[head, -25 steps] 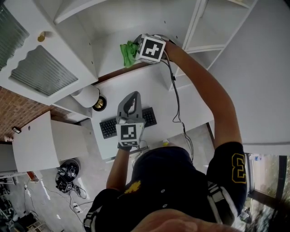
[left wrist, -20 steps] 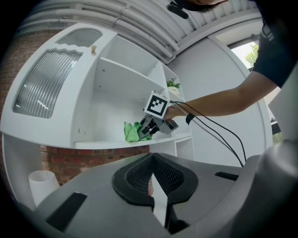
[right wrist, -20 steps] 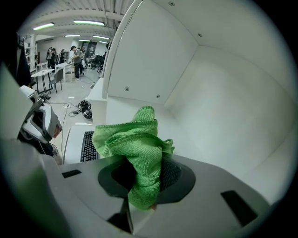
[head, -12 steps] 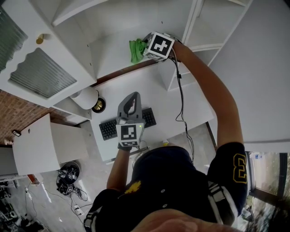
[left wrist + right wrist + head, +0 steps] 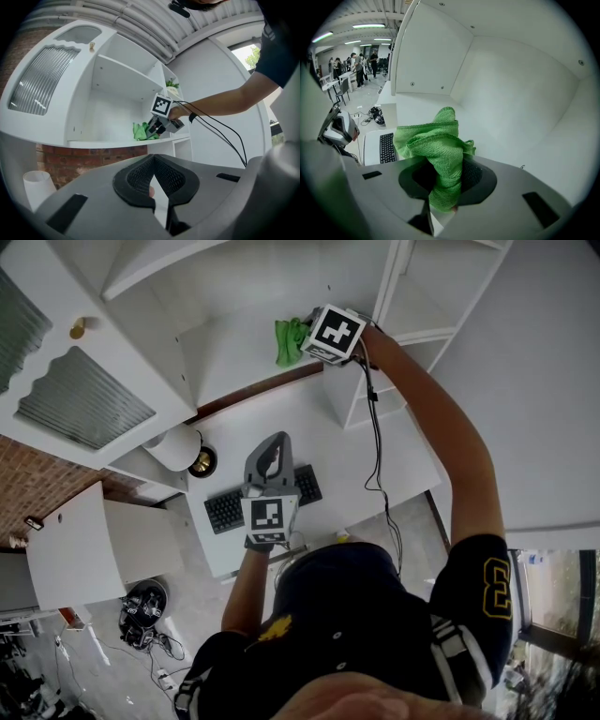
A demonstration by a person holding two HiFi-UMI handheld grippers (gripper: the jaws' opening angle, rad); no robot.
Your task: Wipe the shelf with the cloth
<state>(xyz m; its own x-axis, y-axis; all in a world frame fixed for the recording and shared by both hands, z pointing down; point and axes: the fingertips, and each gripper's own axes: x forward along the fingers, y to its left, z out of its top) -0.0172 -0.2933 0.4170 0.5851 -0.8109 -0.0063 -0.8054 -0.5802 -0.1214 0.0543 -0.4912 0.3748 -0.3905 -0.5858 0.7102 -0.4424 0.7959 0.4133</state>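
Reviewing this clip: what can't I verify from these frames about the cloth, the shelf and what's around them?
1. Whether the cloth presses on the shelf: in the right gripper view the bunched cloth covers the board beneath it. In the head view the right gripper overlaps the contact.
2. Dust on the shelf: too fine to see in any view.
3. The green item on a higher shelf: too small in the left gripper view.

The right claw (image 5: pixel 307 341), arm outstretched, gripped the green cloth (image 5: pixel 289 341) resting on the white shelf (image 5: pixel 234 352); the left claw (image 5: pixel 270 451) hung lower, over the black keyboard (image 5: pixel 223 508) lying on the white worktop (image 5: pixel 328 442).
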